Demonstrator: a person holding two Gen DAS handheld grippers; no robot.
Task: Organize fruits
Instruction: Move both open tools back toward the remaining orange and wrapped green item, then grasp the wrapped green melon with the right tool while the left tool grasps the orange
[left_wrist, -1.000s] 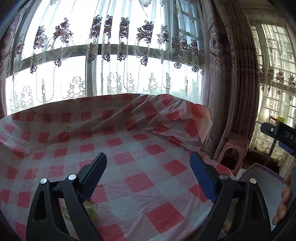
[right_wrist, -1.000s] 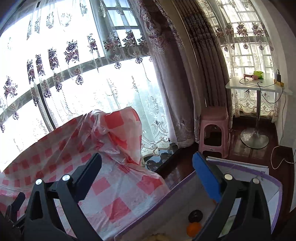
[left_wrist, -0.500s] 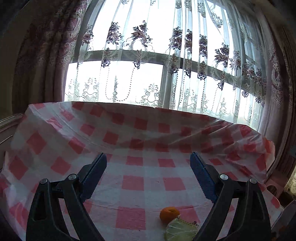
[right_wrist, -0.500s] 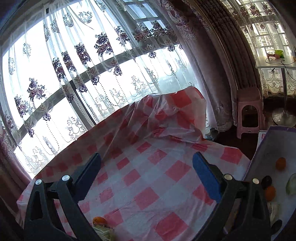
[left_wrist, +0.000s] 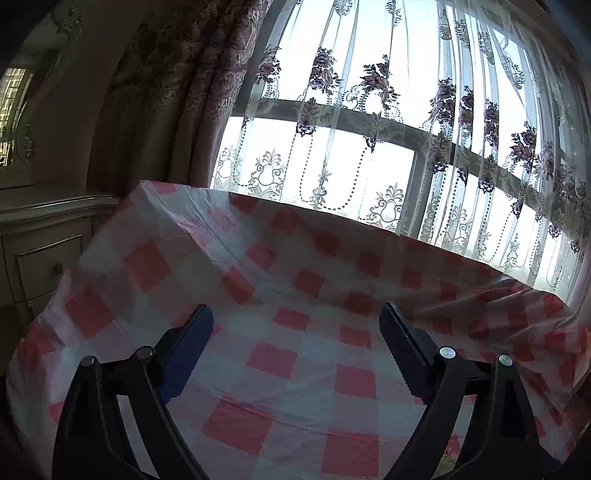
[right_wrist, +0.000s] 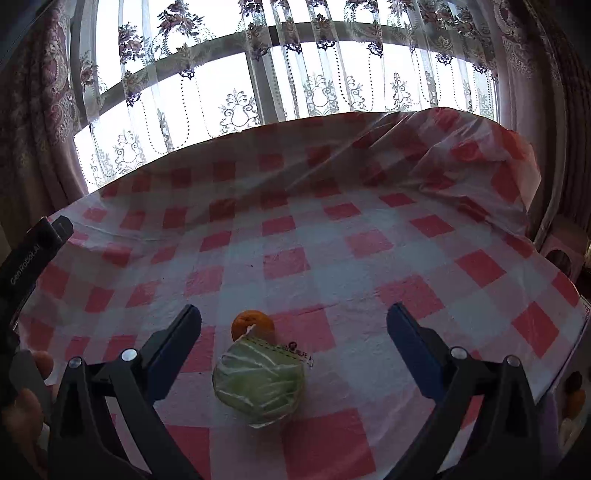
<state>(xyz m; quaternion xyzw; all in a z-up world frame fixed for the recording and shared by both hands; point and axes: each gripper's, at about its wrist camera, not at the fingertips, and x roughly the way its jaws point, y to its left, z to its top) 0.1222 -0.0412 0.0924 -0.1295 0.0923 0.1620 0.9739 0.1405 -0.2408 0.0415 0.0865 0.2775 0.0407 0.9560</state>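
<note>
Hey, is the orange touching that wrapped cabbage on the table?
Cannot tell. In the right wrist view the orange sits just behind the wrapped cabbage, whose wrap overlaps its lower edge, hiding any gap.

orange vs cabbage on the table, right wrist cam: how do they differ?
The orange is bare and plain orange; the cabbage is pale green, veined, wrapped in clear film with a label. The orange is clearly smaller than the cabbage. The orange lies farther from the camera, the cabbage nearer, partly hiding the orange's lower edge. Both are roundish, sit close together on the checked tablecloth, ahead of the open right gripper, and neither is held.
</note>
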